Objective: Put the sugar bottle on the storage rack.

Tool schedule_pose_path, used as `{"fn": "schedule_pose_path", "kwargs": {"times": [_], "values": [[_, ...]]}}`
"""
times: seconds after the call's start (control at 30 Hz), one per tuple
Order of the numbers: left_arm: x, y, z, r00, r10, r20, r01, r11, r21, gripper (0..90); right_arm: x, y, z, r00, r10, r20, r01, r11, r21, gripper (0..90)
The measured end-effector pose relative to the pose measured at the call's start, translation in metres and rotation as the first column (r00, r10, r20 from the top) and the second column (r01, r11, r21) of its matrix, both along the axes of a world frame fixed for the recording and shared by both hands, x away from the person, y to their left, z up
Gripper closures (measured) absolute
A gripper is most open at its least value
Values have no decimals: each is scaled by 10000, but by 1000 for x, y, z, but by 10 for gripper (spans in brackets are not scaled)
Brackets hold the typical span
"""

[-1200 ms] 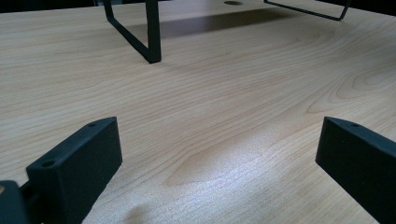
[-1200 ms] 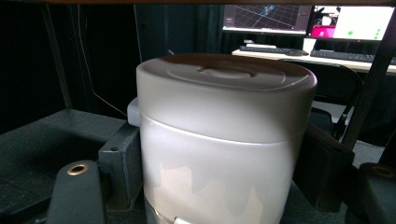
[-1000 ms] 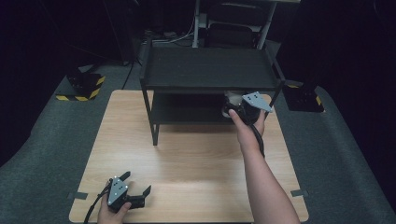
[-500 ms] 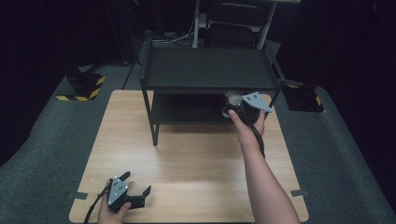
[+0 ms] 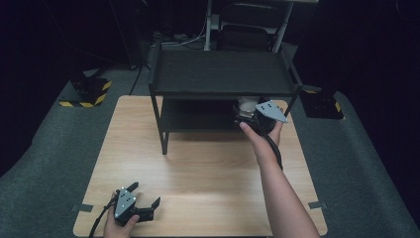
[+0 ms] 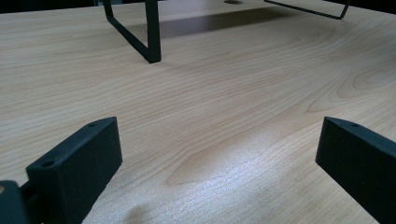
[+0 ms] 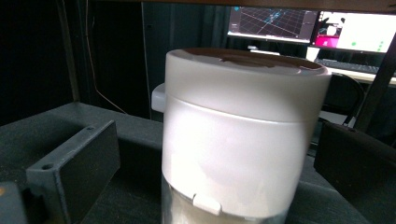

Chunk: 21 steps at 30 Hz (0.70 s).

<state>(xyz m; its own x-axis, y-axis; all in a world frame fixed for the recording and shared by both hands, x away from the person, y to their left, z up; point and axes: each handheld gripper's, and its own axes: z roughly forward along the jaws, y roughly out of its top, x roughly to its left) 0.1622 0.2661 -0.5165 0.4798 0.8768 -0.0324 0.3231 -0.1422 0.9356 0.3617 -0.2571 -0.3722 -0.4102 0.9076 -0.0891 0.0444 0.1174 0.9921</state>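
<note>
**Ann:** Wood grain first, right at the near edge of the desk (image 5: 208,168). Down in the near left corner the left gripper (image 5: 144,208) rests low by the boards in the person's left hand (image 5: 119,225), jaws spread wide with nothing between them. Its own view looks along the bare planks toward a black leg of the shelf rack (image 6: 152,32).

**Ben:** And mid-desk?

**Ann:** The right forearm (image 5: 277,193) runs up from the bottom edge to the right gripper (image 5: 247,116), which is poked into the lower level of the shelf rack (image 5: 223,74), under the top shelf, toward its right end.

**Ben:** What's in there?

**Ann:** A white-lidded jar (image 7: 238,126), standing upright on the dark lower shelf (image 7: 56,121). From above you catch a pale bit of it just past the gripper (image 5: 246,104). In the right gripper view it sits squarely between the two black jaws.

**Ben:** Gripped?

**Ann:** No. Those jaws have just been opening, and they now stand wide, a gap showing on each side of the jar, pads off it. The lid has a small tab at its lower rim, and the body below looks clear.

**Ben:** Farther back?

**Ann:** Lit monitors (image 7: 308,28) glow behind the rack, past a dark floor.
</note>
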Motion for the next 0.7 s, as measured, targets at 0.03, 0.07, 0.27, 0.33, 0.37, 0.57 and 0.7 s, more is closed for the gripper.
{"fn": "schedule_pose_path", "kwargs": {"times": [0.03, 0.07, 0.27, 0.33, 0.37, 0.57, 0.7], "values": [[0, 0, 0, 10000, -3, -8, 3, 10000, 5, 7, -1, -1, 0, 10000, 20, -20, -20, 10000, 4, 2], [1, 0, 1, 10000, -20, -27, 20, 10000, 35, 7, -3, -2, 0, 10000, -2, -20, 2, 10000, -7, 2], [1, -2, 3, 9999, 37, -116, -36, 9999, 147, 7, -17, -10, -2, 9999, 148, 76, -148, 9999, 21, 2], [1, -2, 3, 9999, 55, -135, -53, 9999, 133, 7, -22, -13, -2, 9997, 188, 123, -189, 9998, 64, 2], [1, -2, 3, 9999, 62, -141, -60, 9999, 142, 7, -24, -14, -3, 9996, 218, 173, -218, 9998, 44, 2], [2, -3, 3, 9998, 77, -168, -75, 9999, 142, 7, -40, -24, -7, 9991, 292, 319, -294, 9996, 56, 2], [2, -3, 3, 9998, 81, -179, -78, 9999, 153, 7, -52, -31, -13, 9986, 335, 407, -339, 9994, 110, 2]]}}
